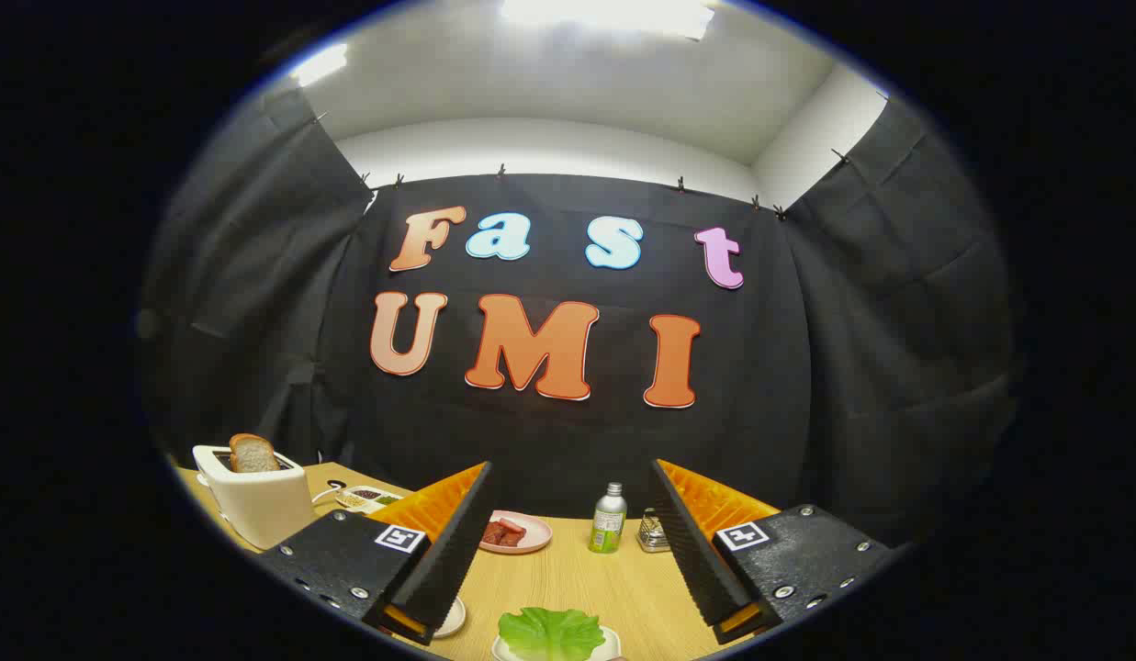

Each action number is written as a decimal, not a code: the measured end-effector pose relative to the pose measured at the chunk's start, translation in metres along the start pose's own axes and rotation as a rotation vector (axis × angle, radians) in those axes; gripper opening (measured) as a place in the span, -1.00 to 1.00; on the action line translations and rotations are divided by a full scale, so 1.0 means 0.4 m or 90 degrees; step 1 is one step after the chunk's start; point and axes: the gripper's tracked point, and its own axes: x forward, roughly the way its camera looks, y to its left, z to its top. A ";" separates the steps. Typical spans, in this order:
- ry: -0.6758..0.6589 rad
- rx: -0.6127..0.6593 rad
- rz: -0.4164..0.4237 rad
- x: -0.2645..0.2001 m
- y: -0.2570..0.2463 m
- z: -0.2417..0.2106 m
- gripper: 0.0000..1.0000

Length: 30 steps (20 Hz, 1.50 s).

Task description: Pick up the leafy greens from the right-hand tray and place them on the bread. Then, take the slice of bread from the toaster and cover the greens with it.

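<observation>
A green lettuce leaf [551, 632] lies on a small white tray [608, 646] on the wooden table, low between my two fingers and a little nearer than their tips. My gripper [568, 537] is open, high above the table, with nothing between the fingers. A white toaster [255, 500] stands beyond the left finger, with a slice of bread [253, 453] sticking up from its slot. A white plate rim [452, 619] peeks out beside the left finger; what it holds is hidden.
A pink plate with red meat slices [510, 532] sits beyond the left fingertip. A green can-shaped bottle [608, 520] and a small metal-lidded jar [653, 532] stand at the table's far edge. A small dish of seasonings [365, 497] lies behind the toaster.
</observation>
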 end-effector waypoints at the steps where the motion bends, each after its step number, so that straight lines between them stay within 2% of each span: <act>1: 0.000 0.006 0.004 -0.002 0.002 0.002 0.98; 13: 0.017 0.069 0.032 0.008 -0.001 -0.018 0.98; 19: 0.078 0.073 0.030 0.033 -0.017 -0.085 0.98; 24: 0.189 0.112 0.080 0.078 0.025 -0.170 0.99; 30: 0.372 0.132 0.095 0.085 0.025 -0.343 0.99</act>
